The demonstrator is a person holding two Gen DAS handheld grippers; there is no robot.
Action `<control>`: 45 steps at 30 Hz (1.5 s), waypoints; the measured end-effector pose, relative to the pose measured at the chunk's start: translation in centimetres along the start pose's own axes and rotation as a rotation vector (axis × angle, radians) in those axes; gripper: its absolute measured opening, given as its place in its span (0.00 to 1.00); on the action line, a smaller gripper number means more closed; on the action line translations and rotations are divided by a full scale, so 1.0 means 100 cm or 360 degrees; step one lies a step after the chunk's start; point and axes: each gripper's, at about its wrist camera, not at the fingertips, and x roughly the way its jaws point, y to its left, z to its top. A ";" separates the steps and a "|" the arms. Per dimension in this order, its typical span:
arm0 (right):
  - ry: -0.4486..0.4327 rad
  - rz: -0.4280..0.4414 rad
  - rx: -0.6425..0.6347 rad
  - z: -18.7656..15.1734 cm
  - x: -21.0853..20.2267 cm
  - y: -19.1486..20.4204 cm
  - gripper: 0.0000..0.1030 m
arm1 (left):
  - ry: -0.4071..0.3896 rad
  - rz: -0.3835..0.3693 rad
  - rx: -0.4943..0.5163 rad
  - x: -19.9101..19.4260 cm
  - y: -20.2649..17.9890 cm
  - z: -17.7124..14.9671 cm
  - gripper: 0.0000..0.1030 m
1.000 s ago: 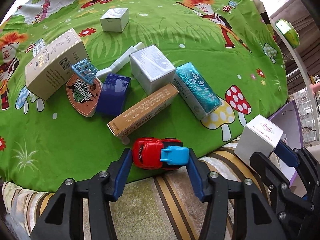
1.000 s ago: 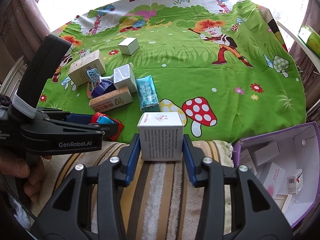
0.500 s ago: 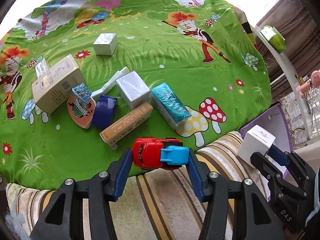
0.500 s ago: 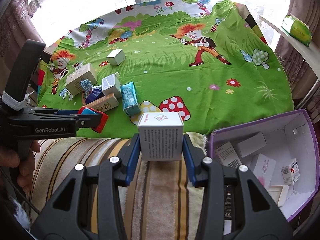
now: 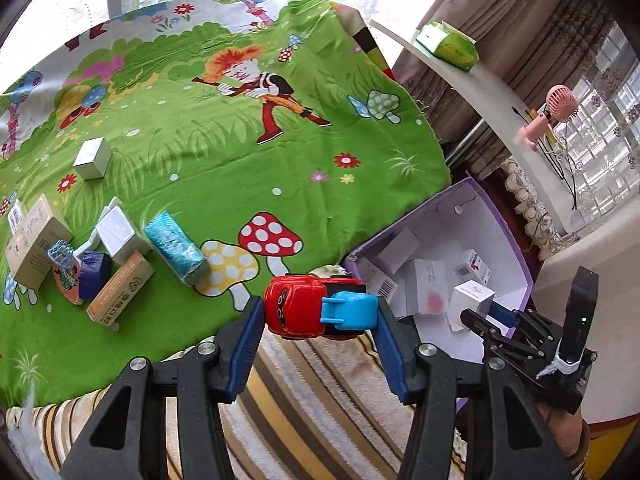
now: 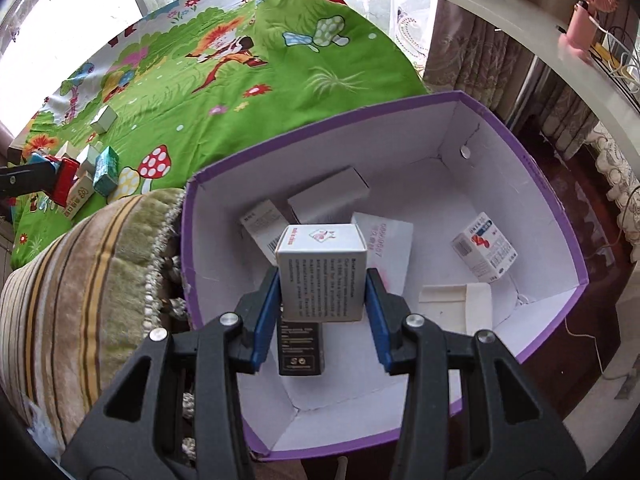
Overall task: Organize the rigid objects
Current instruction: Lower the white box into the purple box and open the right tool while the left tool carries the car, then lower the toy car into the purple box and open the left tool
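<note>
Nearest in the right wrist view, at lower centre, the right gripper is closed on a white carton, its blue pads pressed against the carton's two side faces. The carton hangs above the inside of the purple box, which fills the middle of that frame and already holds several small packets. A likely trouble is a release from this height: the carton could land on the dark packet just below it, tip, and lie crooked on the pile. It sits near the box's left wall, so a sideways drift could clip the rim.

In the left wrist view the left gripper at lower centre is closed on a red and blue toy car, with wide spacing between the fingers and the car held lengthwise across them. The car's rounded plastic ends give the pads little flat surface, so it may twist or slip out over the striped cushion. The right gripper works close by at the right of that frame, so the two tools could knock together over the box.

Farther off, at the left of that frame, more cartons wait on the green cloth.
</note>
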 end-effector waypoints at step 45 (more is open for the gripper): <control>-0.0070 -0.0053 0.0298 -0.031 -0.026 -0.103 0.71 | 0.0504 -0.0046 0.0274 0.210 -0.179 -0.009 0.56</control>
